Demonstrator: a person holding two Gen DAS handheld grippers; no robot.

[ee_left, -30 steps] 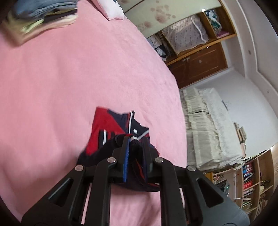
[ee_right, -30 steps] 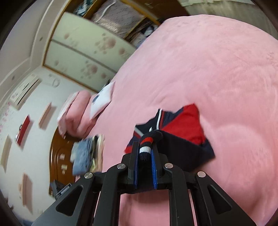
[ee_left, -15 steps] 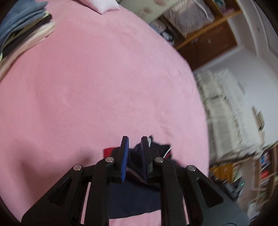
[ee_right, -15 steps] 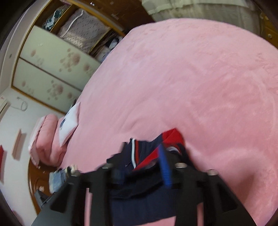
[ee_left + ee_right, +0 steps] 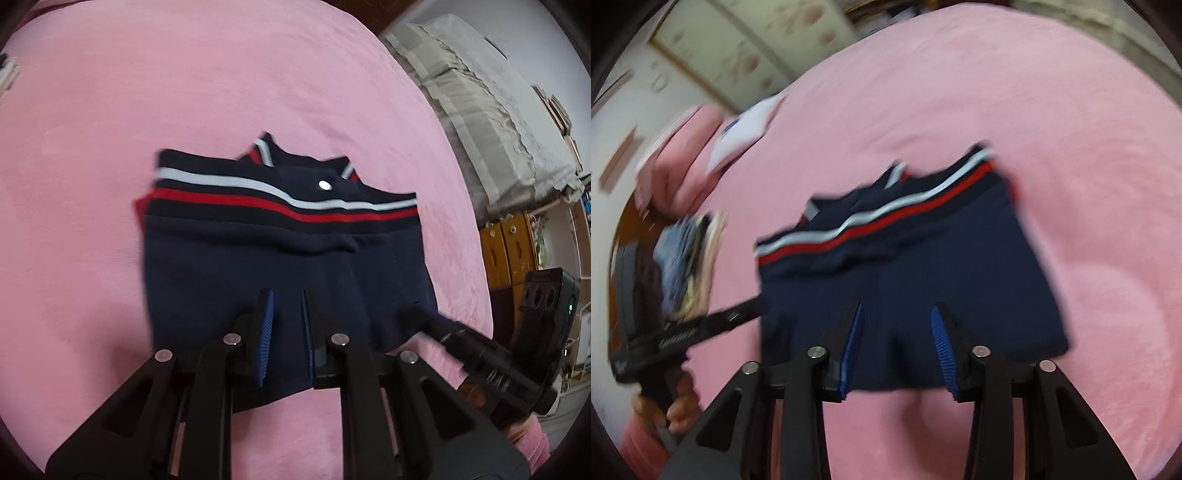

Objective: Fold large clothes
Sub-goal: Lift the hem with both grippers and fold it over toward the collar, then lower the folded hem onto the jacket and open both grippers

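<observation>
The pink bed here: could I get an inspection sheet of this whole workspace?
Surface: pink bedspread, smooth.
Job's things: navy garment with white and red stripes, folded flat.
Clutter: stack of folded clothes and white pillow near the bed's edge.
Grippers: left gripper seems pinched on the garment's near edge; right gripper open over it, jaws just been closing.
Cables: nothing seen.
Surroundings: lace-covered furniture, wooden cabinet.
</observation>
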